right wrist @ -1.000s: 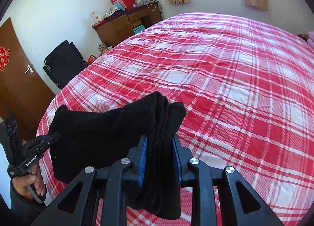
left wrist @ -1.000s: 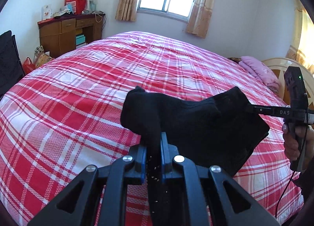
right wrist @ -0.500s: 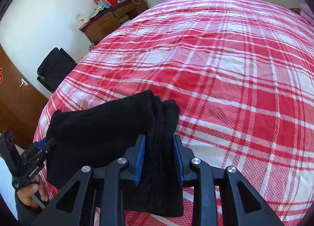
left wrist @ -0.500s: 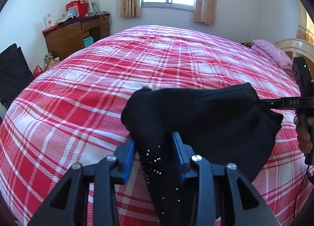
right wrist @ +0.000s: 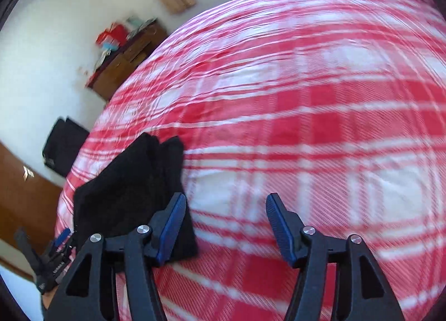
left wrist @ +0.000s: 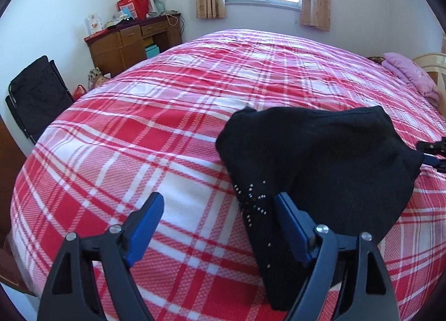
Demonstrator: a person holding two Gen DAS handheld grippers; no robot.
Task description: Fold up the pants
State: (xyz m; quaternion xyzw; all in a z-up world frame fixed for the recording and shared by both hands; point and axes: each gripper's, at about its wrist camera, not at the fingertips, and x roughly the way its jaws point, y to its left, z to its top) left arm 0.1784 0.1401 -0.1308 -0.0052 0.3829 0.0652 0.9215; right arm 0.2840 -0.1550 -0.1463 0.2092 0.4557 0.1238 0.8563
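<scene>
Black knit, the folded pants [left wrist: 320, 165], lying in a thick bundle on the red-and-white plaid bedspread [left wrist: 167, 137], toward the near right of the bed.

Left wrist view: left gripper [left wrist: 220, 223] spread wide and opening further, holding nothing. One blue pad [left wrist: 292, 226] sits right at the studded lower edge of the bundle (touching or just beside, cannot tell); the other pad is well clear over bare bedspread. Risk, as I judge it: if this pad snags the knit as the hand draws away, the top layer drags and the fold slumps open. Tip of the right gripper [left wrist: 433, 153] shows at the frame's right edge, just beside the far end of the cloth.

Right wrist view: heavily blurred, so detail is poor. Right gripper [right wrist: 225, 218] parted and opening, nothing between the jaws; only bedspread shows in the gap. Pants [right wrist: 131, 195] lie left of it, with one finger [right wrist: 172, 226] overlapping the bundle's corner. Same hazard here: a fast sideways pull could flick that corner loose. The stacked layers look uneven at the upper end and may splay without pressing flat.
</scene>
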